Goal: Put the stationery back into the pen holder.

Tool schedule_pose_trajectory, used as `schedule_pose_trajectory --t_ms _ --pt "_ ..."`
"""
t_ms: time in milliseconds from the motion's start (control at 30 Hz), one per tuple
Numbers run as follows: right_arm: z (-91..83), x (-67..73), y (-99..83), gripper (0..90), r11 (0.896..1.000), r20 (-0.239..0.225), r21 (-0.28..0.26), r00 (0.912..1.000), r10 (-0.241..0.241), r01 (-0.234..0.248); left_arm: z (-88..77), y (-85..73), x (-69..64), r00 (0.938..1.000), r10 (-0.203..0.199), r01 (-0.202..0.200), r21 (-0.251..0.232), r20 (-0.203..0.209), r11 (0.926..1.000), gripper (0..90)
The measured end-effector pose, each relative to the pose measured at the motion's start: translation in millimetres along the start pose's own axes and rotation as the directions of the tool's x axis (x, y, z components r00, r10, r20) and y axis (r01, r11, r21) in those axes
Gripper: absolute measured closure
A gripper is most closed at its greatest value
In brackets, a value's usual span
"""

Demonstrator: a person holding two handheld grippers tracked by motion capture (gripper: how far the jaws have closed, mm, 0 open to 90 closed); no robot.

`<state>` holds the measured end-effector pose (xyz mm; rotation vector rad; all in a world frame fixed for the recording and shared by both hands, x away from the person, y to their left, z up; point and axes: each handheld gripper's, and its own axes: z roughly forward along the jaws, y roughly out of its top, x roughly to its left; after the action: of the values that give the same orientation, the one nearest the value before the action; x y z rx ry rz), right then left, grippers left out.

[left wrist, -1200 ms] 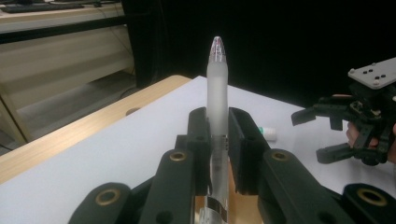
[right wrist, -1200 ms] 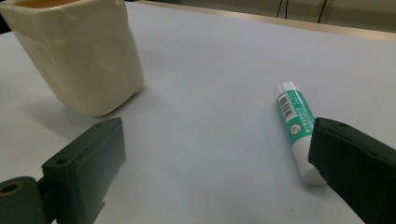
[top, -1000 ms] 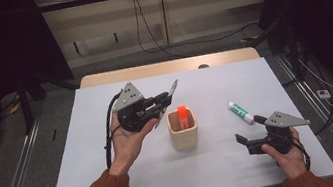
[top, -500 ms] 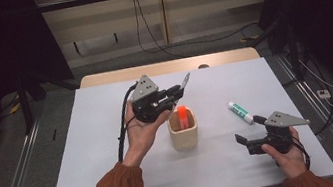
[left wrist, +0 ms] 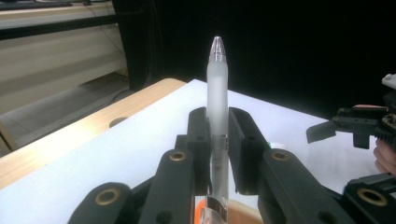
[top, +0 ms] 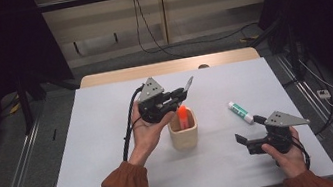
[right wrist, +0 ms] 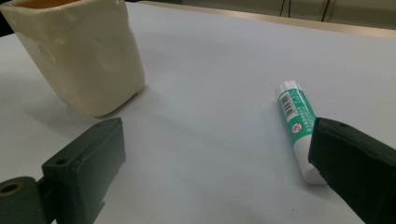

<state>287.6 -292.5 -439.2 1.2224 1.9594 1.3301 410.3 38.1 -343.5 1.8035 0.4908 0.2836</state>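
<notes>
Above the cream ceramic cup (top: pixel 183 131) at the worktop's (top: pixel 110 133) centre, the left gripper (top: pixel 175 94) carries a frosted translucent pen (top: pixel 188 84), its fingers (left wrist: pixel 201 140) clenched on the barrel. An orange-capped item (top: pixel 183 115) stands upright inside the cup. To the right, well apart from the cup, a white-and-green tube (top: pixel 241 112) lies flat on the worktop. The right gripper (top: pixel 248 140) rests near the front right edge, its fingers (right wrist: pixel 88 168) spread wide and released, with nothing between them.

Progress, as judged: the work appears to be loading loose items into the cup. One item is in; the pen is held over the cup but not yet lowered into it; the tube lies untouched. Roughly a third seems done.

Views compared: the high view gives the layout, namely cup in the middle, tube to its right, both hands at their stations, but renders the pen as a small pale sliver. The left gripper view shows the pen's frosted barrel and clear pointed tip (left wrist: pixel 217 45) pinched between the two fingers, and the orange of the cup's contents (left wrist: pixel 243 217) just below. The right gripper view shows the tube's barcode label (right wrist: pixel 295 112) and white cap end beside the open fingers, and the cup's dimpled wall (right wrist: pixel 84 60).
</notes>
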Motion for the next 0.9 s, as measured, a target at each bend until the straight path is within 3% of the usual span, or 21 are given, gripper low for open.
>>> schedule_pose_trajectory --t_ms 233,400,533,733,833,900 --pt "1.8 0.4 0.4 3.8 1.000 -0.008 0.002 0.9999 -0.007 0.007 -0.3 -11.8 -1.0 0.9999 0.013 -0.013 0.034 -0.004 0.9994 80.1" --pt "1.9 0.7 0.3 3.8 1.000 -0.006 0.006 1.0000 -0.008 0.008 -0.5 -20.4 -2.6 0.9999 -0.017 0.017 0.055 0.002 0.9983 80.0" --pt "2.1 1.9 0.8 3.8 1.000 -0.010 0.007 0.9999 -0.011 0.011 0.0 -23.4 -5.4 1.0000 0.004 -0.004 0.073 0.007 0.9973 80.0" --pt "2.0 1.4 0.6 3.8 1.000 -0.006 0.008 0.9999 -0.009 0.009 -8.3 -24.4 -4.1 0.9998 0.018 -0.019 0.137 0.008 0.9904 79.5" --pt "2.9 2.1 0.9 3.8 1.000 -0.005 0.011 0.9999 -0.010 0.010 -12.0 -24.3 -3.1 1.0000 -0.005 0.004 0.142 0.006 0.9899 79.2" --pt "3.6 2.1 0.9 3.8 1.000 -0.007 0.010 0.9999 -0.009 0.009 -12.2 -25.6 -3.7 0.9997 0.023 -0.021 0.174 -0.009 0.9846 78.9"
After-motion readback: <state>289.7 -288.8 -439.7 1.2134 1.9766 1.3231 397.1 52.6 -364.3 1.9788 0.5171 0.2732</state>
